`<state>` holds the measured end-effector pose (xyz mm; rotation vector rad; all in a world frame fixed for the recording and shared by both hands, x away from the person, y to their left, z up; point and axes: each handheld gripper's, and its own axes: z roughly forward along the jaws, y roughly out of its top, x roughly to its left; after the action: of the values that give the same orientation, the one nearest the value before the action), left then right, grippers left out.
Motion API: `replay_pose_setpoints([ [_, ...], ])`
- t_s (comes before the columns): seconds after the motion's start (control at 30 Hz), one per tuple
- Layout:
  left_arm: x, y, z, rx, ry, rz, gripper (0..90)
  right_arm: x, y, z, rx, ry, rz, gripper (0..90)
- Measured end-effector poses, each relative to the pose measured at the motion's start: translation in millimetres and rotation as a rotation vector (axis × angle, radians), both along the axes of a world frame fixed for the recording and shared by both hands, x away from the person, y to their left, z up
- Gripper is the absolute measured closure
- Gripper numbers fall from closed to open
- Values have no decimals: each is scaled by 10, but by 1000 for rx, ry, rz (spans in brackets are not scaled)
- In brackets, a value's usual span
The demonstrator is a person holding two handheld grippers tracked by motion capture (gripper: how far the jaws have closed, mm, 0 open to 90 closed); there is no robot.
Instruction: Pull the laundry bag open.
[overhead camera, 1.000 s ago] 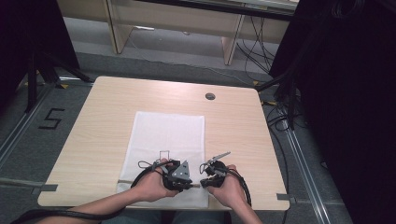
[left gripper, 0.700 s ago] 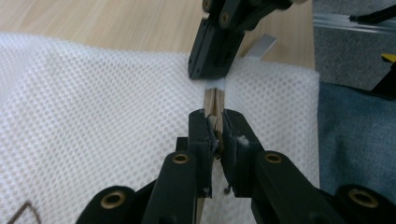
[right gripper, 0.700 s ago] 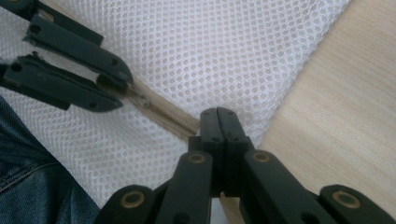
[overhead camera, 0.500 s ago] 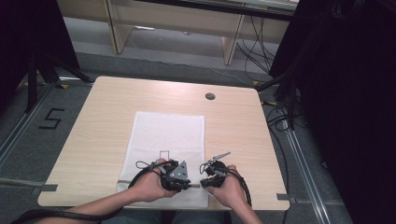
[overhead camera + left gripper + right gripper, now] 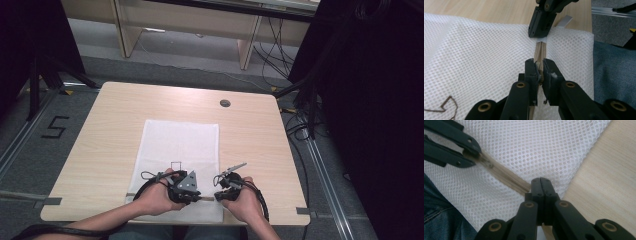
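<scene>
Grippers met at the near edge of the table [image 5: 100,140]: my left gripper [image 5: 538,68] clenched the zipper [image 5: 539,51] of the mesh bag [image 5: 182,145], my right gripper [image 5: 540,185] pinched its end.

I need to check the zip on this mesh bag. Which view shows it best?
The right gripper view: the zip runs uncovered across the mesh bag between both grippers. The left gripper view shows a short stretch; the high view, a thin line.
</scene>
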<state>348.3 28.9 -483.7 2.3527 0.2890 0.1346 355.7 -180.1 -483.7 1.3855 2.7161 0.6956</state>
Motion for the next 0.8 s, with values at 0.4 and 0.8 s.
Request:
replay_pose_setpoints([
  [0.4,-7,81,3,-5,-4,-3,821,-4,-1,3,-3,6,-12,900],
  [0.8,-25,129,22,-5,-9,-2,821,0,-5,-2,3,-9,4,900],
])
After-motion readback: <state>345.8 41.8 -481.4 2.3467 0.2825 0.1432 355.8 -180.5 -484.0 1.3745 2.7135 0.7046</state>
